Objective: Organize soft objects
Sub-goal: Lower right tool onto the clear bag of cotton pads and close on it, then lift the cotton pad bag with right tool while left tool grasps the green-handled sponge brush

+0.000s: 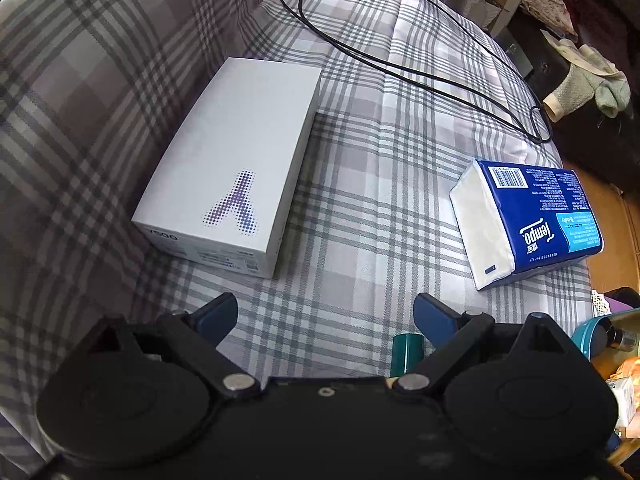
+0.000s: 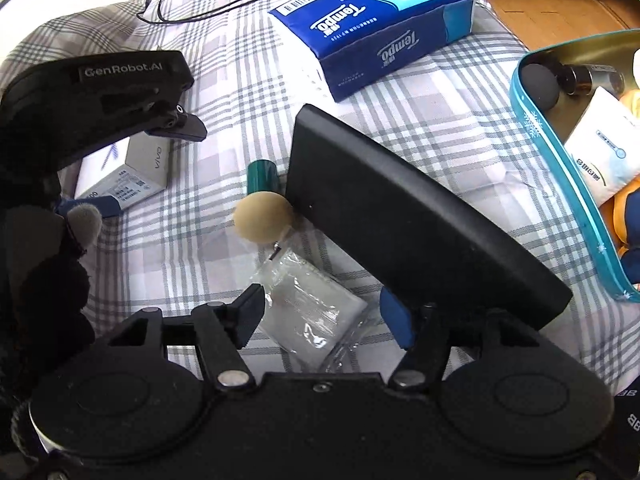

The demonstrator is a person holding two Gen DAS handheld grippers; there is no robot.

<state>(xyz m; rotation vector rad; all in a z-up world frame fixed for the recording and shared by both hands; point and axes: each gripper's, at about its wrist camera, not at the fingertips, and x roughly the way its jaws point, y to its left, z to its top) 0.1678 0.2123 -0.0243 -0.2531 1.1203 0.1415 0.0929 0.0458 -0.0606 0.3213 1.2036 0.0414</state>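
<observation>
Tempo tissue pack [image 2: 372, 20], blue with white "Tempo" lettering and a barcode, lay on the plaid bedspread [image 2: 460, 92]. Nearer the right gripper [image 2: 324, 316], whose jaws stood spread and empty, sat a clear plastic pouch [image 2: 316, 312], a beige sponge applicator [image 2: 260, 216] and a black slab [image 2: 420, 216]. A teal tin [image 2: 560, 184] held small items. The left gripper [image 1: 324, 316], jaws spread, faced a white "vivo" box [image 1: 236, 168]; a black cable [image 1: 420, 72] looped beyond.

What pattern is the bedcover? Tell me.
Grey-and-white plaid bedcover, clearest in the left wrist view.
</observation>
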